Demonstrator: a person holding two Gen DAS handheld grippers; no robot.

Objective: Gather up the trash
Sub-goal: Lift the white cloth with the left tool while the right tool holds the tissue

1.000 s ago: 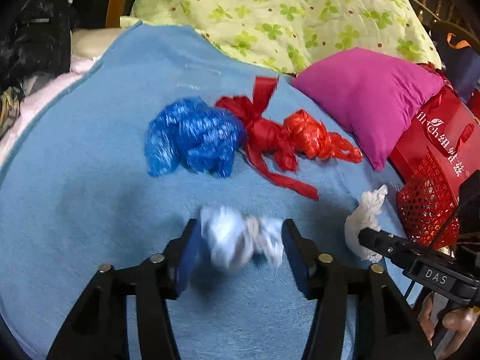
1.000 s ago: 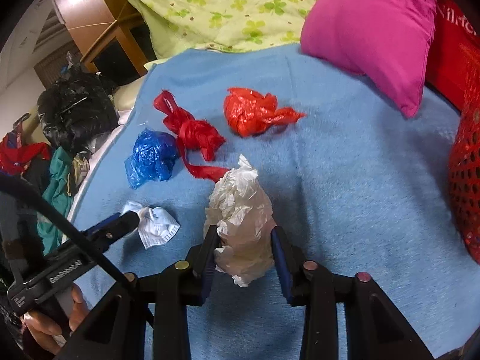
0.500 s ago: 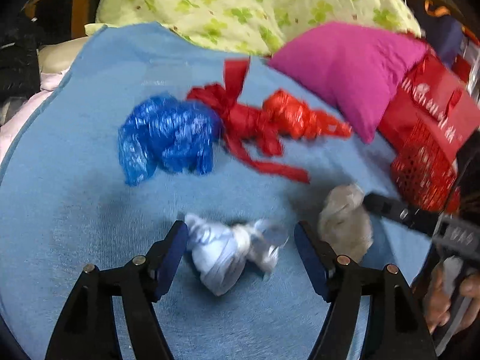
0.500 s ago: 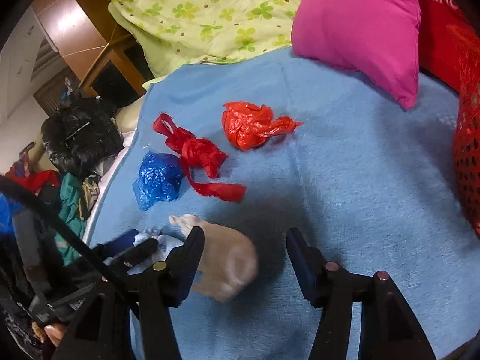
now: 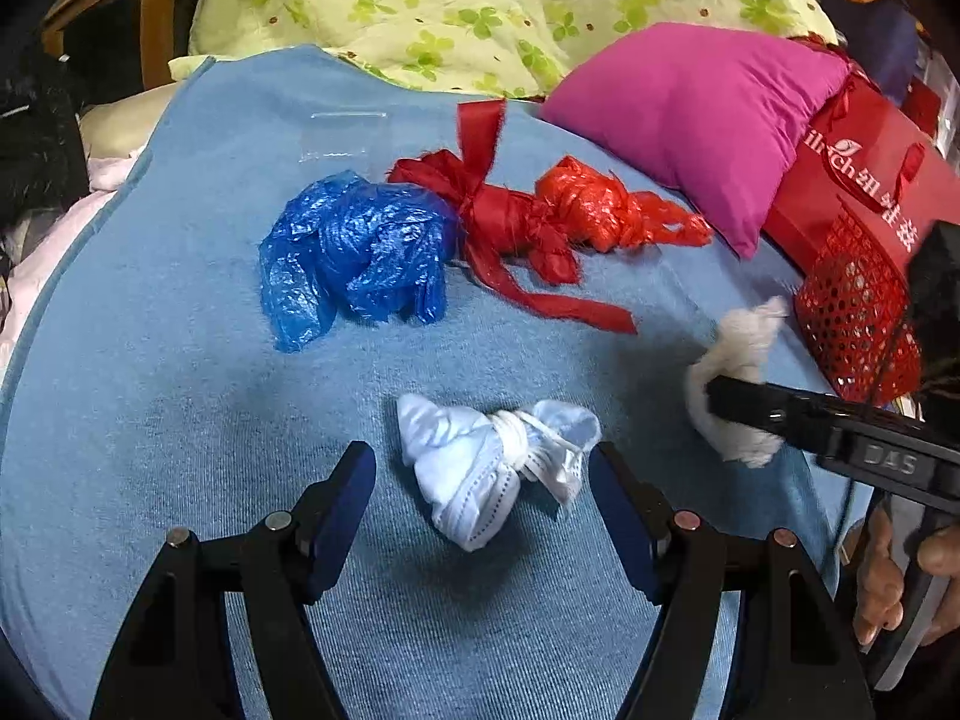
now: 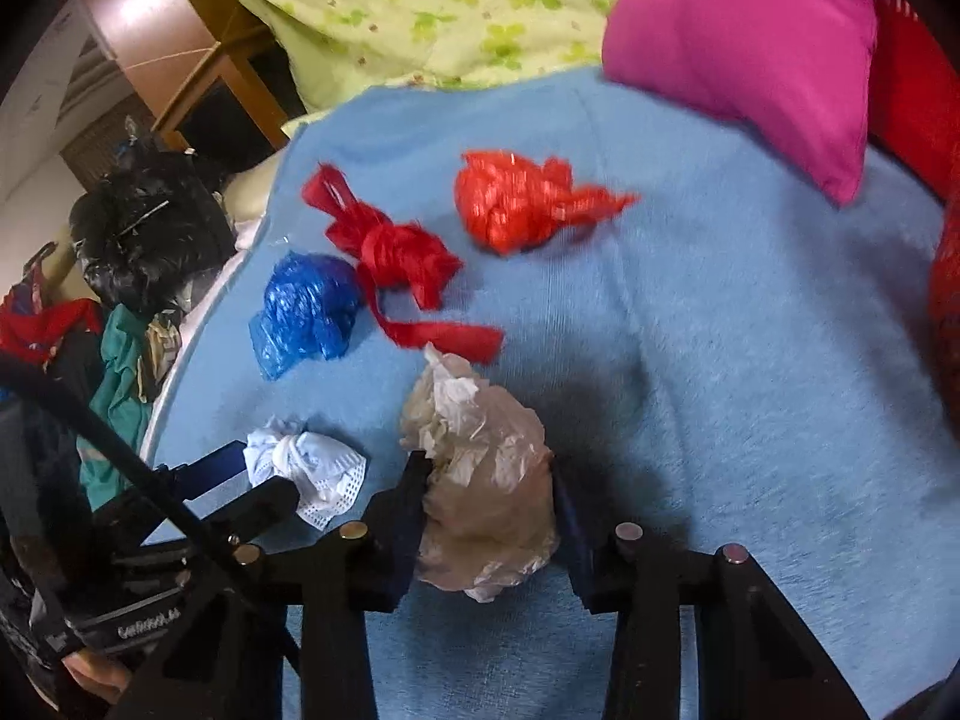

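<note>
The right claw (image 6: 489, 492), which stood wide apart around the crumpled translucent-white plastic bag wad (image 6: 480, 468) half a second ago, has now closed on it: both pads press into the wad's sides. The left claw (image 5: 483, 483) has gone the other way. A second ago it pinched the knotted white-and-pale-blue face mask (image 5: 495, 462); now it stands wide open, with a clear gap to the mask on each side, and the mask lies loose on the blue blanket (image 5: 180, 360) between its fingers.

So, as I judge it, one piece is secured for carrying and the mask must be gripped again.

The wad's long axis runs straight ahead of the right claw, its thin twisted tip pointing away. The mask's long axis lies crosswise between the left claw's fingers, knot near the middle.

Farther ahead lie a crumpled blue plastic bag (image 5: 354, 252), a knotted red ribbon-like bag (image 5: 504, 222) and an orange-red bag (image 5: 594, 210). A red mesh basket (image 5: 852, 312) stands off to the left claw's right.
</note>
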